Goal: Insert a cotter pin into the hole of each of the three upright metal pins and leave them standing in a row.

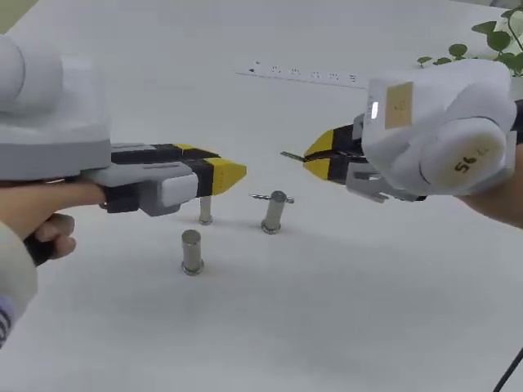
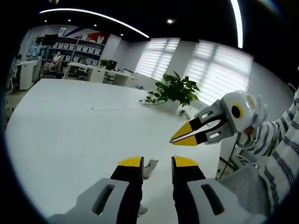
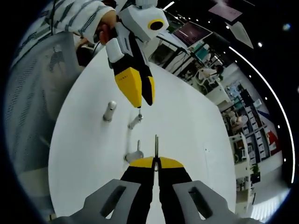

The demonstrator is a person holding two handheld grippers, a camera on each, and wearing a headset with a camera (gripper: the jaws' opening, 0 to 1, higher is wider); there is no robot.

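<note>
White workbench (image 1: 368,310); right tool's (image 1: 307,157) gold lettering illegible.

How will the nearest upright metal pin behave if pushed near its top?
The nearest metal pin is tall on a narrow base, so it probably tips. Being round, it would likely roll on the smooth table.

Partly hidden item
Far metal pin (image 1: 205,214) — top hidden behind the left gripper (image 1: 239,172); its hole cannot be seen.
</note>
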